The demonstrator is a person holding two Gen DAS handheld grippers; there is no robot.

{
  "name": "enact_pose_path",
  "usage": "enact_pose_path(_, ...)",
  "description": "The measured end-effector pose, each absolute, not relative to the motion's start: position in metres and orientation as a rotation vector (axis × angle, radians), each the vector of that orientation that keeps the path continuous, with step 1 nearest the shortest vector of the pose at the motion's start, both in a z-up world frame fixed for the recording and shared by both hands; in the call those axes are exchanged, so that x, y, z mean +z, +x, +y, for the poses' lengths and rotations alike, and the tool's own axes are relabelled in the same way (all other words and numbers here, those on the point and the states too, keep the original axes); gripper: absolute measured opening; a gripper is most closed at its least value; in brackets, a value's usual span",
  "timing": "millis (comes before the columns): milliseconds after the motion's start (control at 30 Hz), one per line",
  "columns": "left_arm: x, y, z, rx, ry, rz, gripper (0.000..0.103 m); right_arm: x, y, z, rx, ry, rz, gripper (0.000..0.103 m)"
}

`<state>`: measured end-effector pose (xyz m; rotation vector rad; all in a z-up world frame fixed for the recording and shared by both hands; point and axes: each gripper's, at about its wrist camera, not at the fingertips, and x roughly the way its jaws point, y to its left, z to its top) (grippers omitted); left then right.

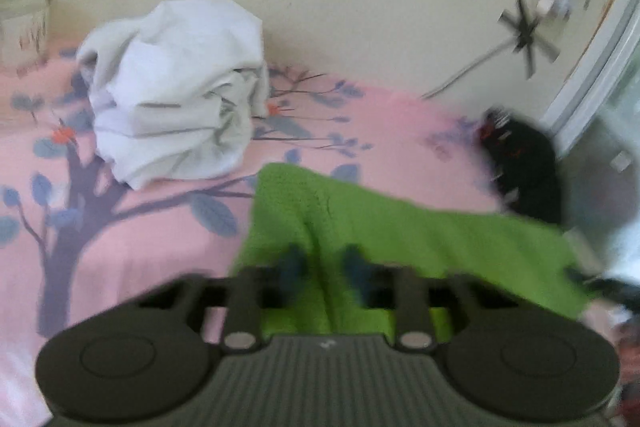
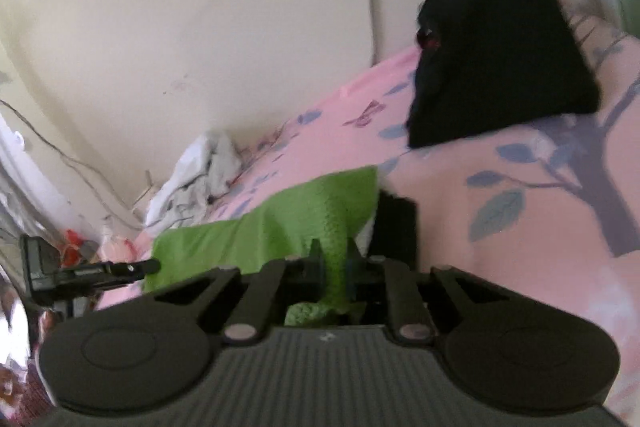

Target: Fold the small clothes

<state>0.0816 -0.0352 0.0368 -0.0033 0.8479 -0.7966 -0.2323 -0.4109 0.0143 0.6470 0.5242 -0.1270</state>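
- Green fuzzy cloth lay stretched across a pink bedsheet printed with a purple tree and blue leaves.
- Left gripper was clenched on a raised fold of that cloth, the green fabric bunched between its dark fingertips.
- Right gripper pinched another corner of the same cloth, the fabric squeezed into a narrow ridge between its closed jaws.
- In the right wrist view the left gripper showed at the cloth's far edge.
- A crumpled white garment sat on the sheet near the cream wall, well apart from the green cloth.
- A black garment lay heaped on the sheet beyond the cloth, near the wall.
- Both views were motion-blurred.
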Motion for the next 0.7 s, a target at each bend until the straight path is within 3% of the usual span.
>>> enact_pose_path(233, 0.031, 0.069, -0.049, -0.780, 0.137, 0.767, 0.023, -0.009, -0.258, -0.419, -0.222, 0.696, 0.501, 0.000)
enact_pose_path(300, 0.035, 0.063, -0.049, -0.784, 0.171, 0.754, 0.026, -0.001, -0.256, -0.412, -0.233, 0.639, 0.507, 0.006)
enact_pose_path(367, 0.043, 0.052, -0.040, -0.786, 0.191, 0.715, 0.036, 0.015, -0.265, -0.408, -0.256, 0.582, 0.475, 0.056)
enact_pose_path(533, 0.070, 0.047, -0.012, -0.805, 0.109, 0.652, 0.051, 0.054, -0.265, -0.402, -0.276, 0.425, 0.384, 0.056)
enact_pose_path(600, 0.076, 0.053, -0.019, -0.807, 0.088, 0.645, 0.052, 0.057, -0.243, -0.405, -0.262, 0.419, 0.397, 0.061)
enact_pose_path(700, 0.070, 0.061, -0.046, -0.830, 0.118, 0.646, 0.051, 0.047, -0.209, -0.404, -0.203, 0.449, 0.444, 0.059)
